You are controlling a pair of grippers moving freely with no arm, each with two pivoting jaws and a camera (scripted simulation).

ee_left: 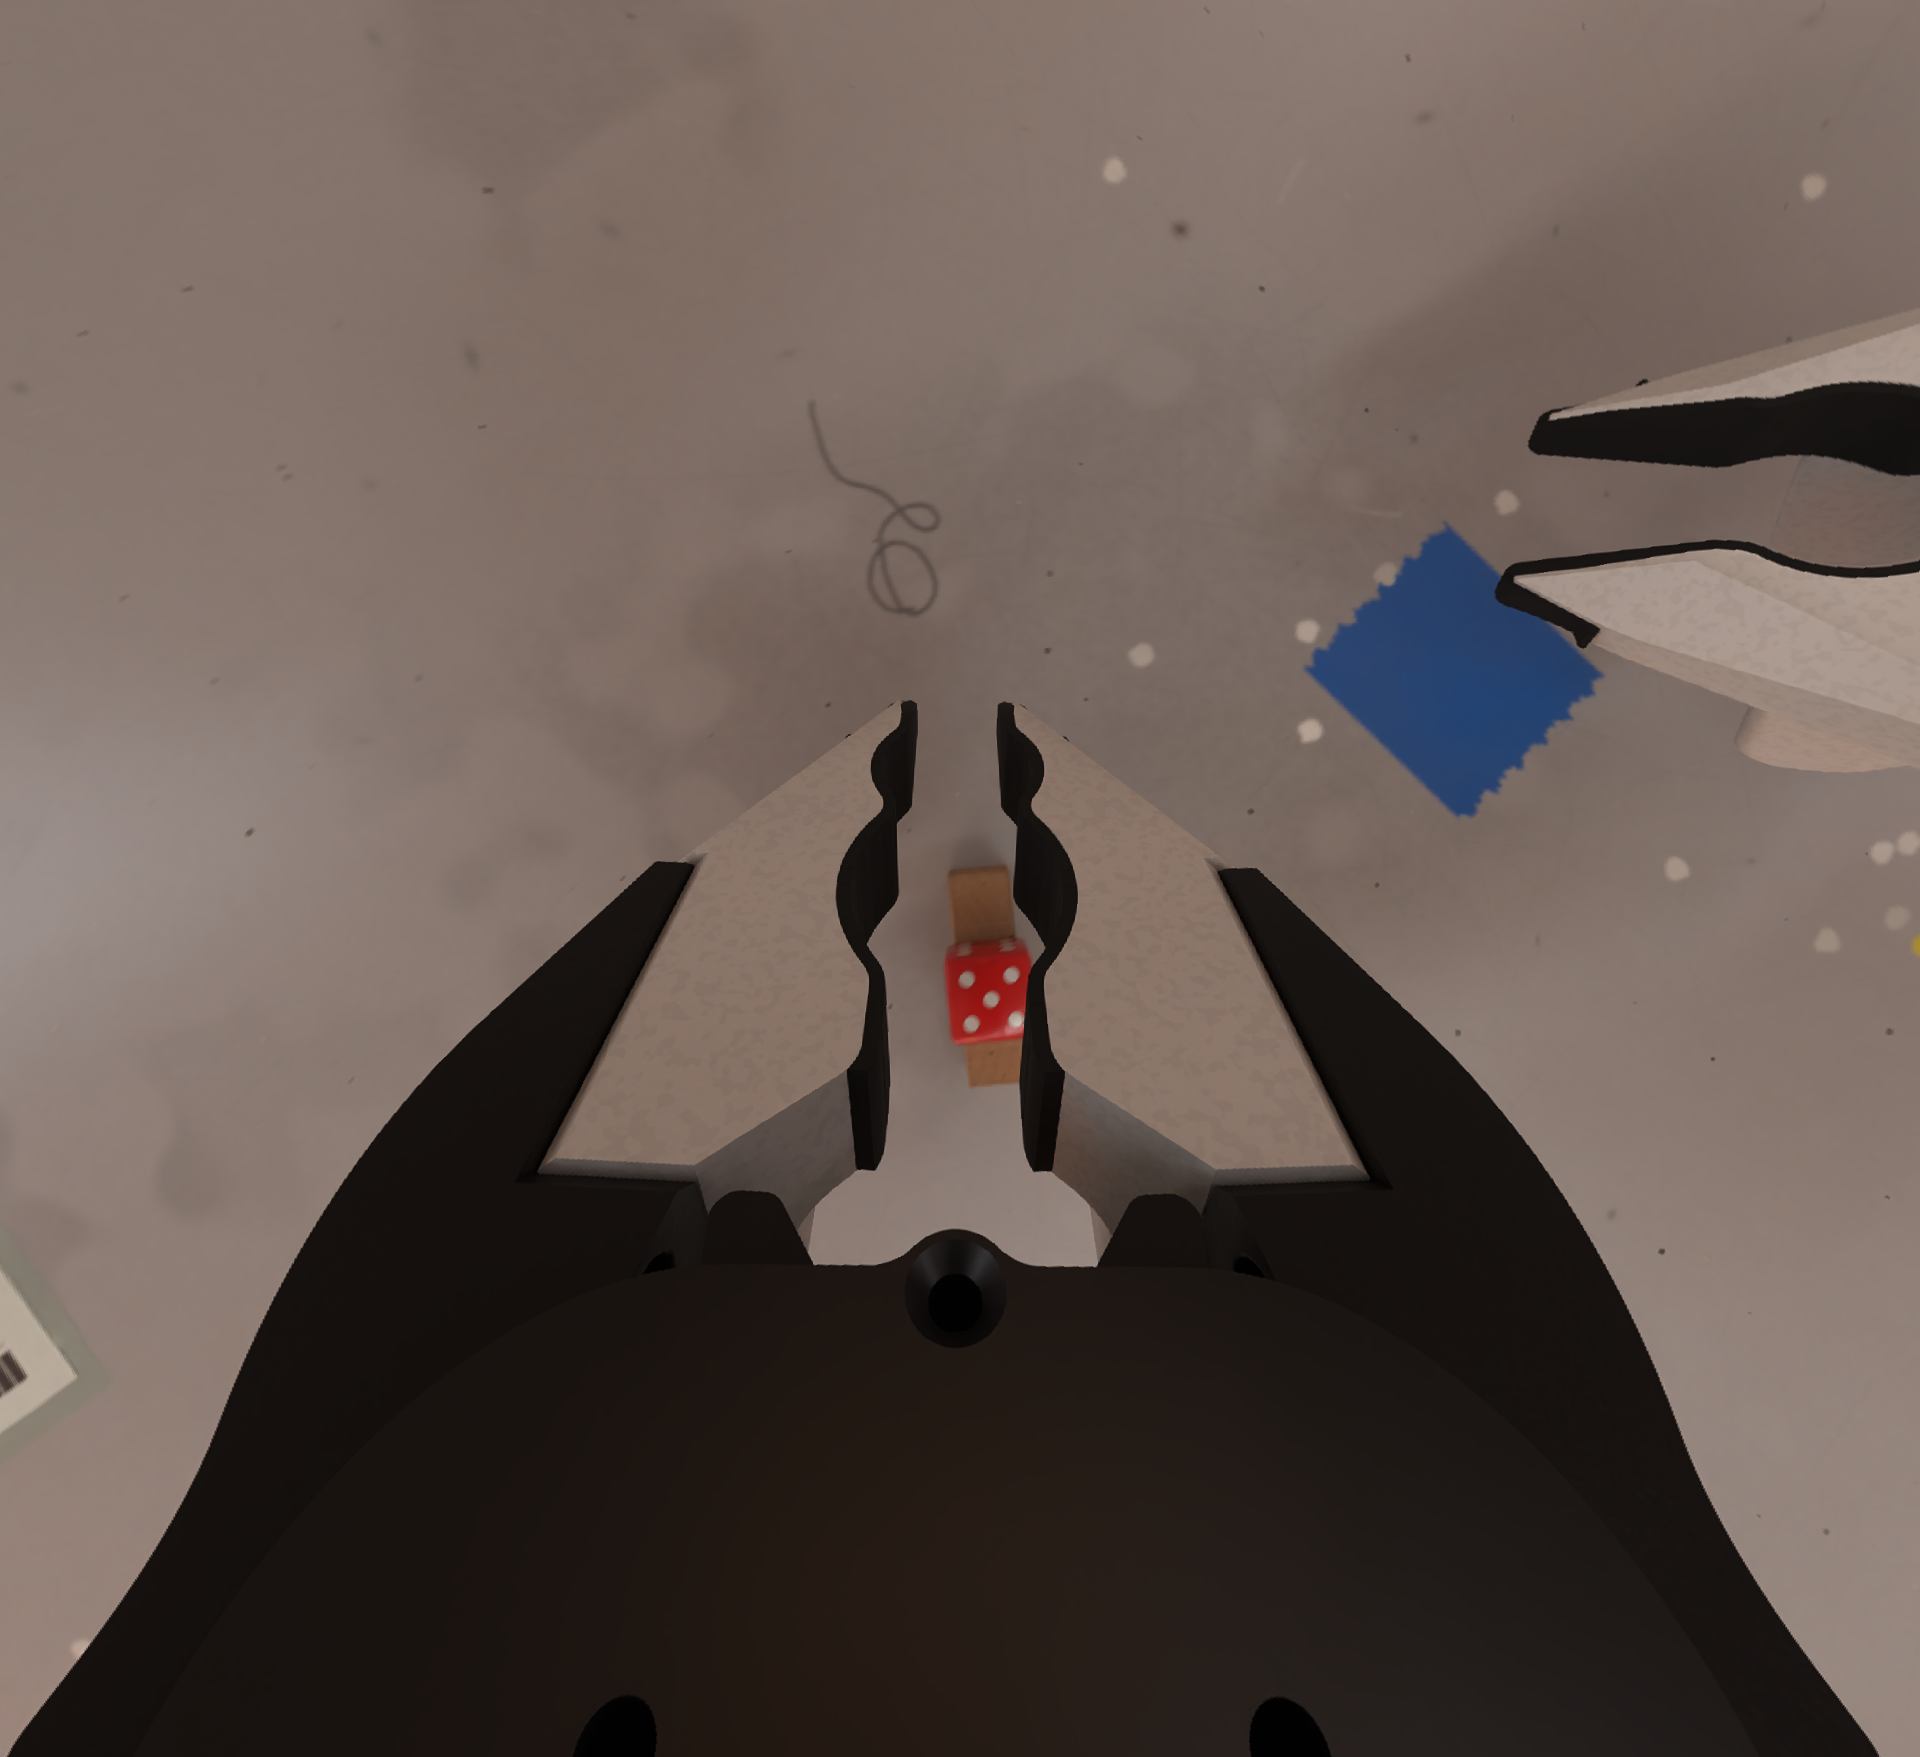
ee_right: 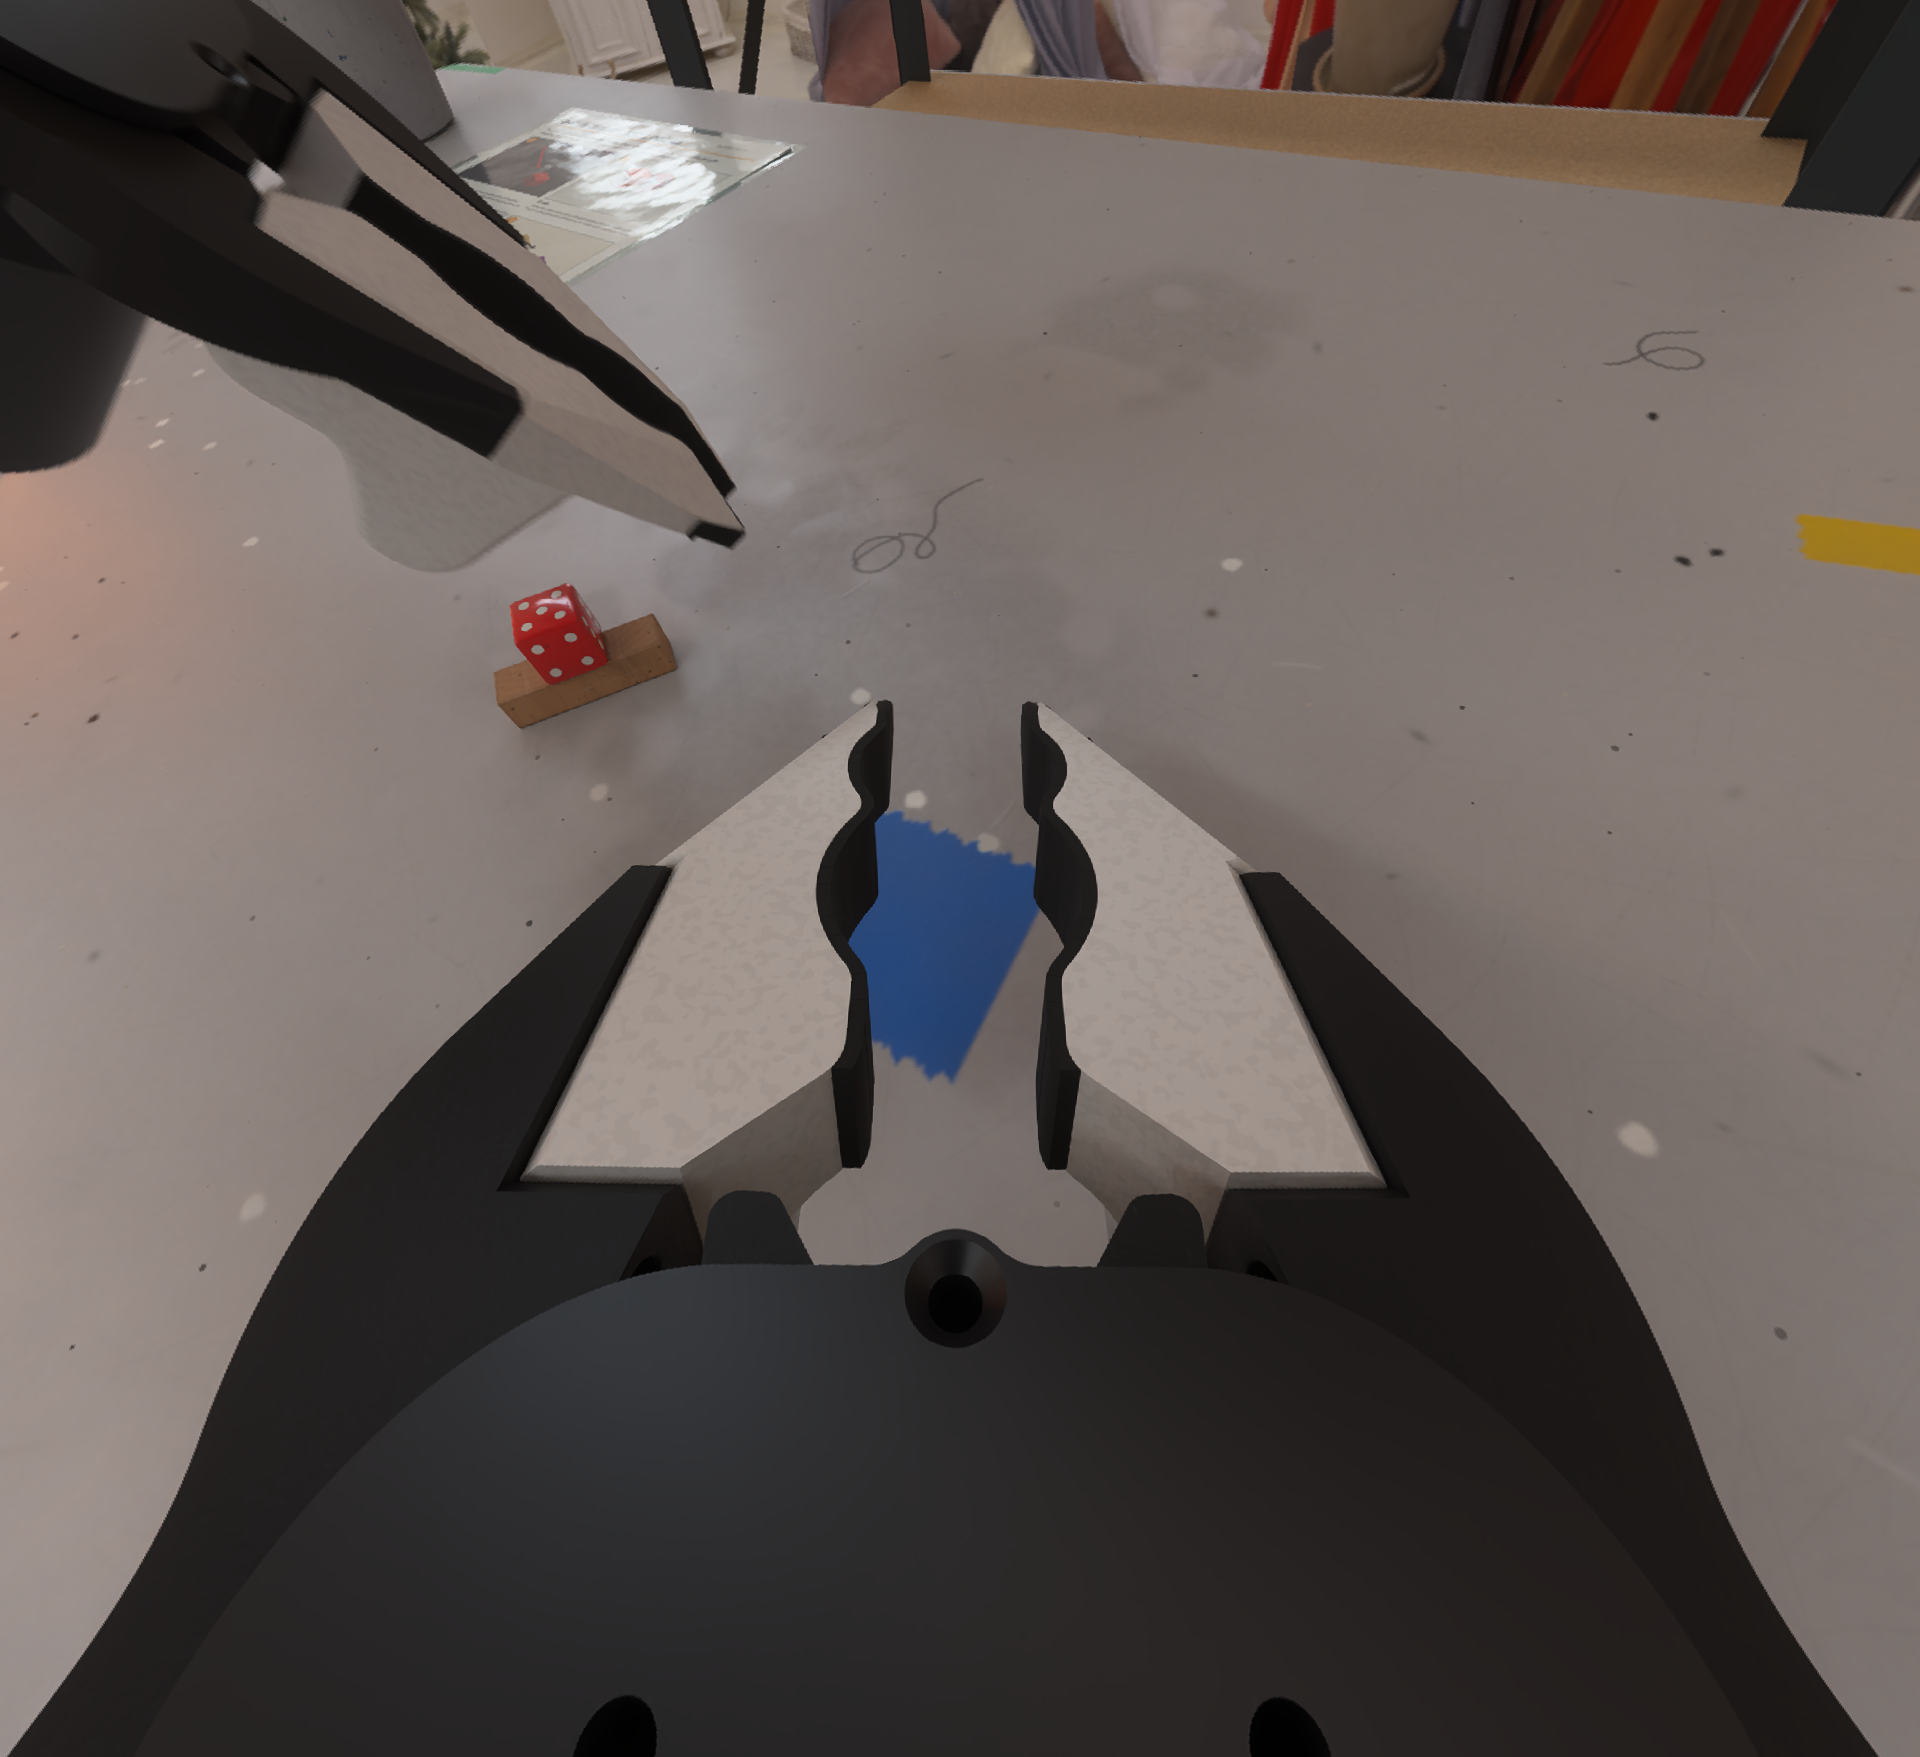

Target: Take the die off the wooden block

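Red die [ee_left: 986, 992] on the block [ee_left: 978, 897], low centre between my left fingers [ee_left: 956, 708], open and empty.
Risk, I judge: dropping off-centre clips the die's right edge, tipping it or dragging the block. My right fingers [ee_right: 956, 708] hang open over blue tape [ee_right: 940, 944]; bare worktop [ee_left: 416, 460] all round, its far edge at upper right.

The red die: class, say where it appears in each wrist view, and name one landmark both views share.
Left wrist view: the red die sits low in the centre, on the wooden block, seen between the left gripper fingers.
Right wrist view: the die is left of centre, below the left gripper's tips.
Shared landmark: the blue square.
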